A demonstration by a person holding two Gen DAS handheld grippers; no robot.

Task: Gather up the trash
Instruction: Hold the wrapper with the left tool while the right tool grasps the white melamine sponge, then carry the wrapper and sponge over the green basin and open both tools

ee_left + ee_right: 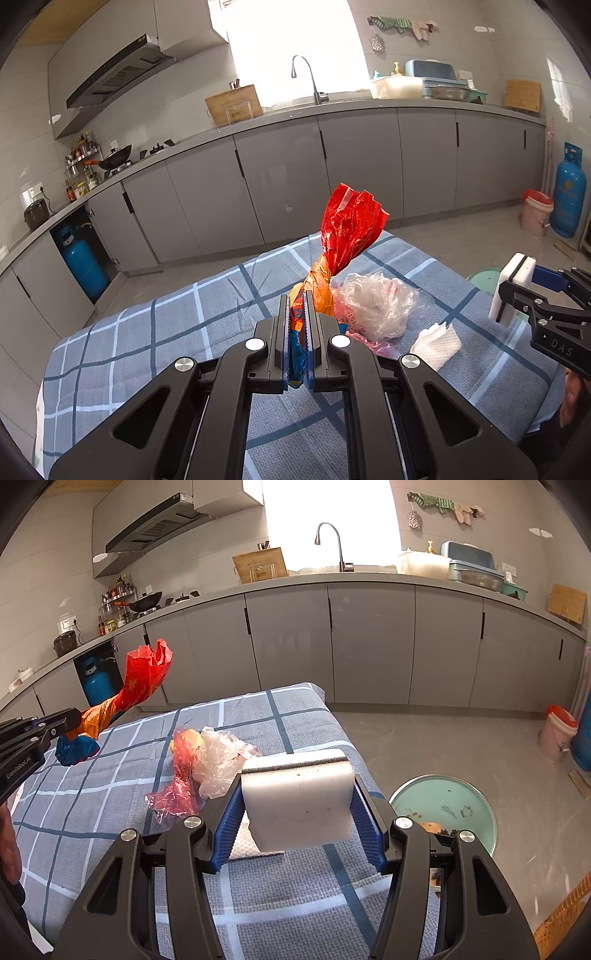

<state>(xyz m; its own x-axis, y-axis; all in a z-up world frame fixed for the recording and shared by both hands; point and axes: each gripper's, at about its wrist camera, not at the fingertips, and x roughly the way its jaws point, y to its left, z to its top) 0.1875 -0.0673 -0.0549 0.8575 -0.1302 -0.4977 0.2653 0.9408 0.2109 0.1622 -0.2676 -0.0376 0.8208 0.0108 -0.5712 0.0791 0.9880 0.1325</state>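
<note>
The green bin (448,805) on the floor, right of the table (110,812), is holding food scraps. The left gripper (295,314) is clamping a red-orange wrapper (351,229) above the table. The right gripper (295,794) is clamping a white sponge (299,801).

Checked cloth (155,332); plastic bags (373,306); tissue (437,343)

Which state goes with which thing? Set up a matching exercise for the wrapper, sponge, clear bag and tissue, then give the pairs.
1. red and orange wrapper
2. white sponge
3. clear plastic bag
4. white tissue

A. crumpled on the checked cloth
B. lying flat on the cloth
C. clamped in the left gripper
D. clamped in the right gripper

Pairs: 1-C, 2-D, 3-A, 4-B
</note>
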